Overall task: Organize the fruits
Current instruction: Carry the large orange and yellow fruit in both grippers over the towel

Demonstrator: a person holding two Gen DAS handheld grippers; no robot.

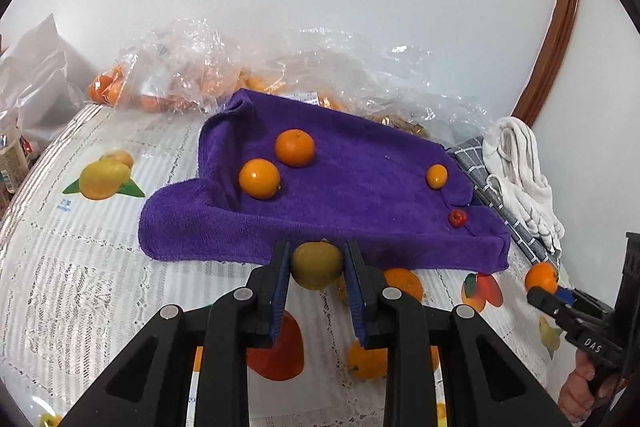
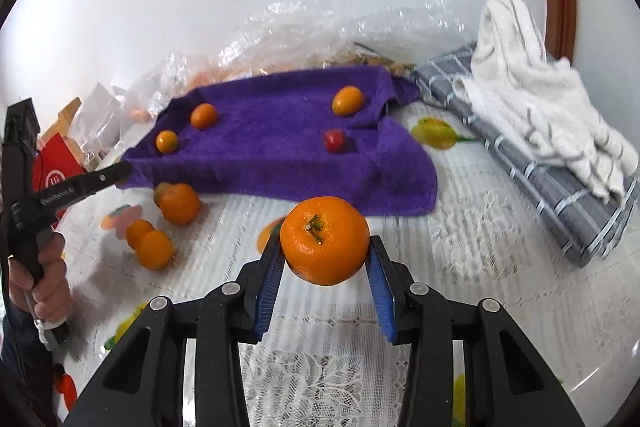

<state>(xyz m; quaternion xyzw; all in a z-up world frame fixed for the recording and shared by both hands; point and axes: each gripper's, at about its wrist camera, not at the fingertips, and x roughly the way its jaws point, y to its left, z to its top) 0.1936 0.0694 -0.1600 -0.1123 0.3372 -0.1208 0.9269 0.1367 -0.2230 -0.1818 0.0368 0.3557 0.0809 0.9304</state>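
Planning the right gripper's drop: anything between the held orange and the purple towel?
Nothing visible. The right gripper holds the orange over bare tablecloth, with the purple towel just beyond its near edge. The small red fruit already lies on the towel, straight ahead.

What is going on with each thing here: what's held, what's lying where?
Left tongs: shut on a greenish fruit.
Right tongs: shut on an orange.
Purple towel: spread, edges rumpled, four small fruits on it.
Red fruit: lying on the towel.
White cloth: crumpled on a folded grey cloth.
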